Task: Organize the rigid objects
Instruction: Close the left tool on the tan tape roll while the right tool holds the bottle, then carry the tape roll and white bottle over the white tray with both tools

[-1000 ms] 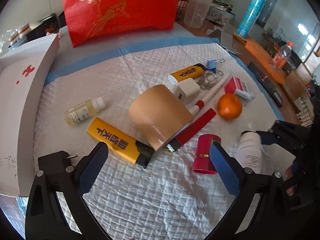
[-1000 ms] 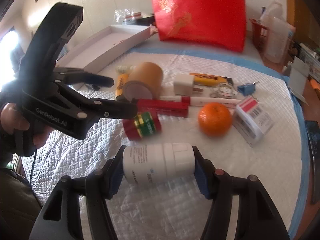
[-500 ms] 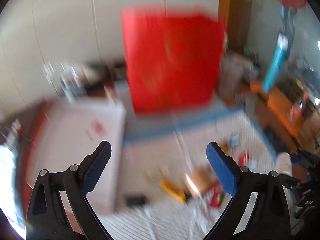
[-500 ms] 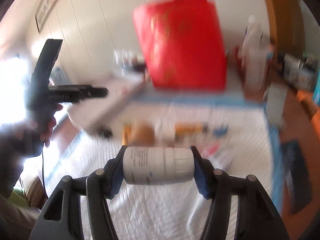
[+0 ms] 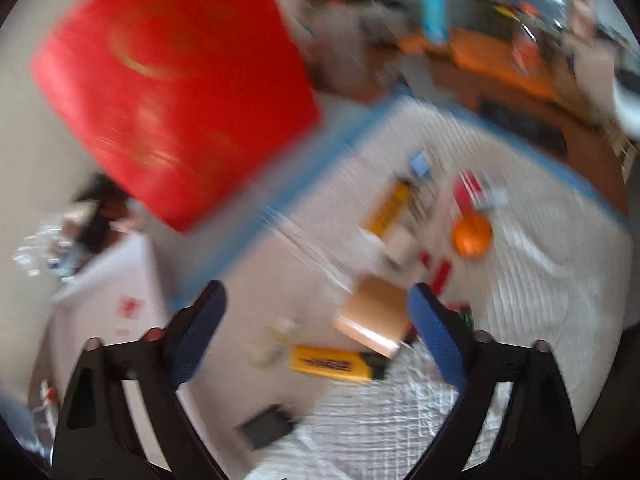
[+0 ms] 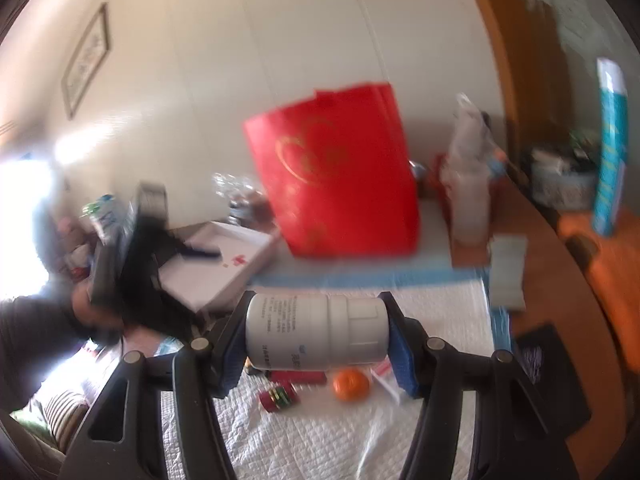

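Gripping a smooth white cylindrical bottle (image 6: 316, 334), right gripper (image 6: 318, 336).

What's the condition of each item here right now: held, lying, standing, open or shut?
White bottle: capped, held sideways off the table.
Right gripper: shut on it.
Left gripper: empty, jaws closing.
Red bag: standing upright.
White box: open.
Orange: resting on the mat.

— Where's the white pill bottle (image 6: 316, 334)?
— Lying sideways in the air above the quilted white mat (image 6: 320, 440), cap to the right, printed label to the left.
— And the rest?
— An orange (image 6: 351, 385), a small red jar (image 6: 279, 398) and a yellow lighter (image 5: 330, 363) lie on the mat.
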Demonstrator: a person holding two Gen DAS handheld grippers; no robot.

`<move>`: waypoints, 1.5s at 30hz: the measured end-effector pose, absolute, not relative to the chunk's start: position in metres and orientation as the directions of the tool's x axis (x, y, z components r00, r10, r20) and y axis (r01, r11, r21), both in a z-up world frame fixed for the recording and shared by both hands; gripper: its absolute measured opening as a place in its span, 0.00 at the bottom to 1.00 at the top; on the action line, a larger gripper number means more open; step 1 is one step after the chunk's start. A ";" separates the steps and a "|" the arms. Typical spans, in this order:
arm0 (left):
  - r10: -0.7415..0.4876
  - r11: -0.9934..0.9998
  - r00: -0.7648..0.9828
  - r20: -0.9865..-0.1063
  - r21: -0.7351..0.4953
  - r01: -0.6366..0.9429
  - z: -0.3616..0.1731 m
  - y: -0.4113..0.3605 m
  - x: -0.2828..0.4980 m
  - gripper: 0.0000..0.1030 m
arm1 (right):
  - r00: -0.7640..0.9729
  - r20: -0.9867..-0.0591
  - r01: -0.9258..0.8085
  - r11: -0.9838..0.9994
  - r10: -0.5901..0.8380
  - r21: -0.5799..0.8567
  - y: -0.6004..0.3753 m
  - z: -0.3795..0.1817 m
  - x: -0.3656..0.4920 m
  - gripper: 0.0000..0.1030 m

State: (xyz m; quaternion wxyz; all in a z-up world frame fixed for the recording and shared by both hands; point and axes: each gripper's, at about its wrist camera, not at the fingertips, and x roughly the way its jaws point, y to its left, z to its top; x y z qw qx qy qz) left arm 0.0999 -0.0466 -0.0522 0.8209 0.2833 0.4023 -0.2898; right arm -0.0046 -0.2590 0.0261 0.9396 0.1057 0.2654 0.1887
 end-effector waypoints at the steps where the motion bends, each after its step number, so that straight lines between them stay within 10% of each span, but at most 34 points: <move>1: -0.254 0.654 0.488 -0.835 0.224 0.722 -0.065 -0.048 0.099 0.82 | 0.792 -0.468 -0.272 0.913 0.392 0.304 -0.256 0.023 -0.007 0.58; 8: -0.442 0.596 0.337 -0.831 0.009 0.803 -0.078 -0.041 0.116 0.82 | 0.834 -0.488 -0.106 0.943 0.257 0.315 -0.240 0.020 -0.027 0.58; 19: -0.410 0.588 0.325 -0.852 0.025 0.808 -0.106 -0.051 0.116 0.82 | 0.818 -0.536 -0.044 0.952 0.209 0.304 -0.225 0.019 -0.034 0.58; 21: -0.431 0.602 0.327 -0.841 0.003 0.799 -0.104 -0.050 0.117 0.68 | 0.815 -0.533 -0.061 0.948 0.228 0.311 -0.223 0.019 -0.031 0.58; 22: -0.432 0.612 0.318 -0.844 -0.015 0.791 -0.104 -0.050 0.119 0.46 | 0.813 -0.535 -0.069 0.950 0.231 0.305 -0.222 0.019 -0.029 0.58; 25: -0.389 0.666 0.361 -0.848 0.011 0.745 -0.096 -0.046 0.125 0.46 | 0.810 -0.535 -0.081 0.949 0.242 0.306 -0.222 0.019 -0.025 0.58; 34: -0.388 0.844 0.586 -0.712 -0.019 0.536 0.022 0.028 0.121 0.46 | 0.902 -0.318 -0.198 0.934 0.292 0.296 -0.228 0.102 -0.020 0.58; 45: -0.055 0.990 0.914 -0.402 0.097 0.102 0.250 0.164 0.098 0.46 | 0.907 -0.073 -0.404 0.906 0.415 0.129 -0.176 0.261 0.005 0.58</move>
